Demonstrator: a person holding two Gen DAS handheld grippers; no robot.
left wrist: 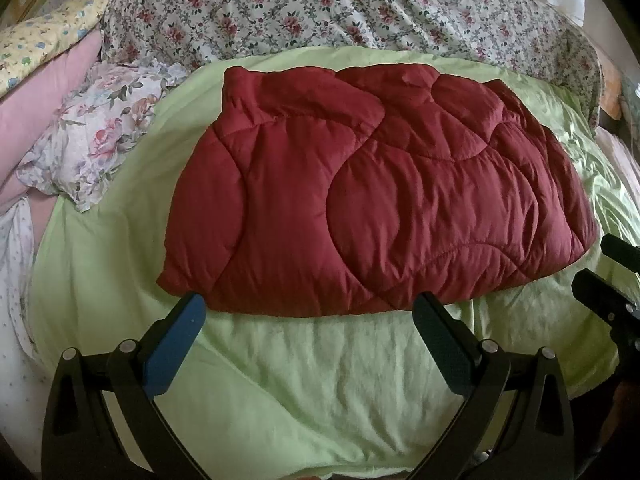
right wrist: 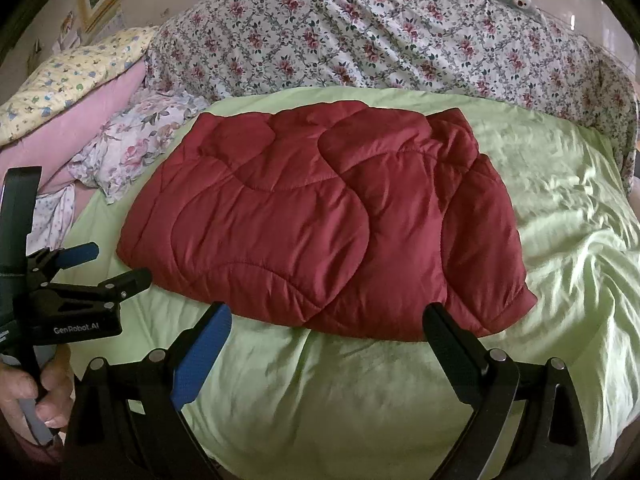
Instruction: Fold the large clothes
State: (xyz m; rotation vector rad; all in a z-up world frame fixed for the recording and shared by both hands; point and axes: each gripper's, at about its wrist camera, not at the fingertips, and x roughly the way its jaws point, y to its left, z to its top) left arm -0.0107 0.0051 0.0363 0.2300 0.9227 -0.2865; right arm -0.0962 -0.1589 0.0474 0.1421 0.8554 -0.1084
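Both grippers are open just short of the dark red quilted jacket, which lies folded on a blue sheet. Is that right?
Not quite: the sheet under the dark red quilted jacket is light green, not blue, as both wrist views show. The rest holds: the left gripper and right gripper are both open, empty, just short of the jacket's near edge.

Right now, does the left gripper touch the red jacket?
Apart. The right wrist view shows the left gripper open beside the red jacket, with green sheet between them.
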